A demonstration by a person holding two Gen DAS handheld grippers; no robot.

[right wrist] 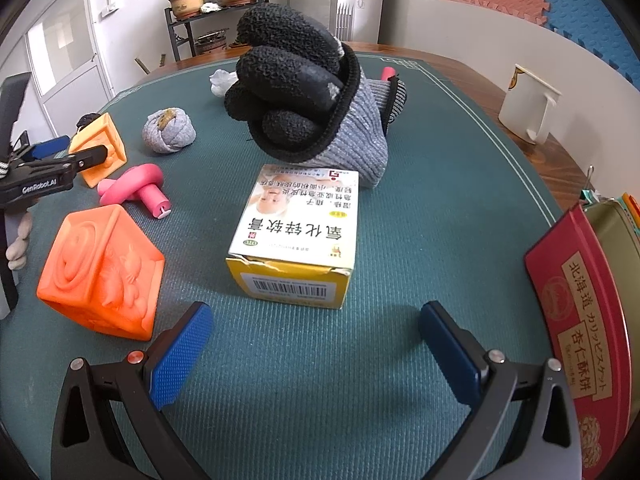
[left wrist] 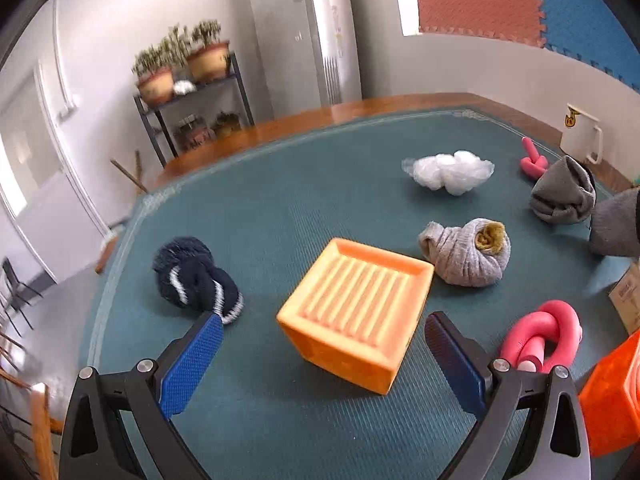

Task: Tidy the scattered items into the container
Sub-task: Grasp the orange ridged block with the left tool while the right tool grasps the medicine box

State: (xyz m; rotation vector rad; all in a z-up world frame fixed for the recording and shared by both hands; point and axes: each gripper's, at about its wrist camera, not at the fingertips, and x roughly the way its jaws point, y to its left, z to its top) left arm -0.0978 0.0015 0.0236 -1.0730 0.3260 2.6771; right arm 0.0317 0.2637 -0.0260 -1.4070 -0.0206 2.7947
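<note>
L claw [left wrist: 324,350] is spread wide w/ nothing between the pads, hovering low over the desk [left wrist: 260,216] just short of the yellow-orange block [left wrist: 354,312]; navy striped sock ball [left wrist: 196,280] to its left, pink foam knot [left wrist: 540,338] to its right. R claw [right wrist: 316,340] likewise released, medicine box [right wrist: 296,236] ahead, orange cube [right wrist: 102,272] left, glove bundle [right wrist: 316,96] behind, red tin [right wrist: 580,340] at far right.

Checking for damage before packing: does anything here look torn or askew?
Yes: the medicine box has a torn, ragged top edge on its near end flap, above the barcode. The orange block sits tilted on an edge.
</note>
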